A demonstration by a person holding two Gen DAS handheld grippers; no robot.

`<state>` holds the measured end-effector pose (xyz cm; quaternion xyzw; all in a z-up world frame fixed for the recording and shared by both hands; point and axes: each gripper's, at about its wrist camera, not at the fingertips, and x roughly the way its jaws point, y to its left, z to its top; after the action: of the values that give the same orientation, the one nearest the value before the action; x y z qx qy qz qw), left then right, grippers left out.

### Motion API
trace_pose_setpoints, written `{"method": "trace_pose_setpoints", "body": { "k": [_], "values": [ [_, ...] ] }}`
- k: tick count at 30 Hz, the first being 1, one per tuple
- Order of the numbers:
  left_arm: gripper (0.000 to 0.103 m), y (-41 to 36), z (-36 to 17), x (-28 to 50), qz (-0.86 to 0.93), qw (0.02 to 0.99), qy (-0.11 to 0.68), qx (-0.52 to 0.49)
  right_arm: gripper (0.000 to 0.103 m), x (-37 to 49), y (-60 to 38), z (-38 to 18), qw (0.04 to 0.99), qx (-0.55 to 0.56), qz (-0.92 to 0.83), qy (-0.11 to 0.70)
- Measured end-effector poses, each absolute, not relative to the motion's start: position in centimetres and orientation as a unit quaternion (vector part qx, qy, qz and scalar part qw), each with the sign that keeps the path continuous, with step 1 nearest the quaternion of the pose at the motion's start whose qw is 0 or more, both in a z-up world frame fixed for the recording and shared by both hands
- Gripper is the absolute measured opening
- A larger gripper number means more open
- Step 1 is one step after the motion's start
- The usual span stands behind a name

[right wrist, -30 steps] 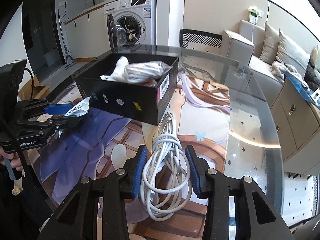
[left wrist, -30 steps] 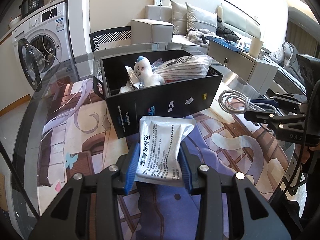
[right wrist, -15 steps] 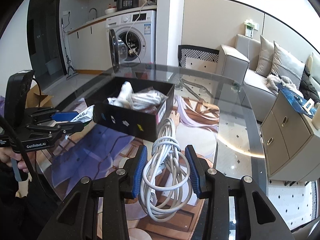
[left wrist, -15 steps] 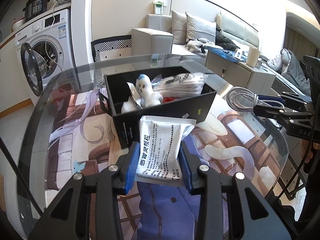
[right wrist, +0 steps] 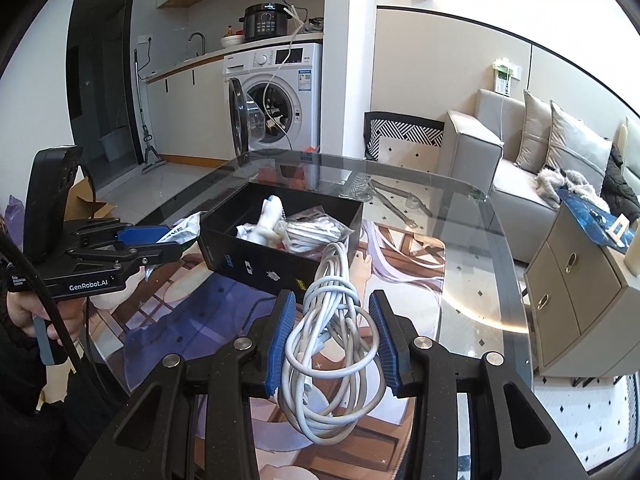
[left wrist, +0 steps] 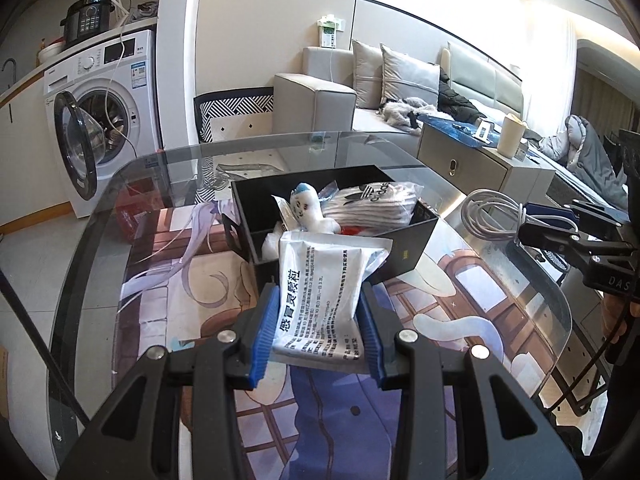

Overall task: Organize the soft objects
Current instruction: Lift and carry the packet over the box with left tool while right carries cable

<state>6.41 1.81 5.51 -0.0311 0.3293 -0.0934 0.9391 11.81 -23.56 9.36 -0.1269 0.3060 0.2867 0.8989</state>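
Left tongs (left wrist: 318, 338) pinch a white packet (left wrist: 320, 292), held level above the counter (left wrist: 500, 296); right tongs (right wrist: 334, 342) pinch a coiled white cable (right wrist: 332, 340) beside the black box (right wrist: 280, 240).

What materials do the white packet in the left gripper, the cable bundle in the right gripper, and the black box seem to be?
White packet: probably thin plastic film; it creases. Cable bundle: matte rubbery plastic sheath. Black box: likely printed cardboard, though that is uncertain.
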Motion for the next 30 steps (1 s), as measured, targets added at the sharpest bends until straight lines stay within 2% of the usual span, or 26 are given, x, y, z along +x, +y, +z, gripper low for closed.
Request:
{"method": "trace_pose_setpoints", "body": {
  "k": [30],
  "values": [
    [0.038, 1.9, 7.7, 10.1, -0.066, 0.95, 0.304, -0.035, 0.038, 14.8, -20.0, 12.1, 0.901, -0.122, 0.317, 0.271]
  ]
}}
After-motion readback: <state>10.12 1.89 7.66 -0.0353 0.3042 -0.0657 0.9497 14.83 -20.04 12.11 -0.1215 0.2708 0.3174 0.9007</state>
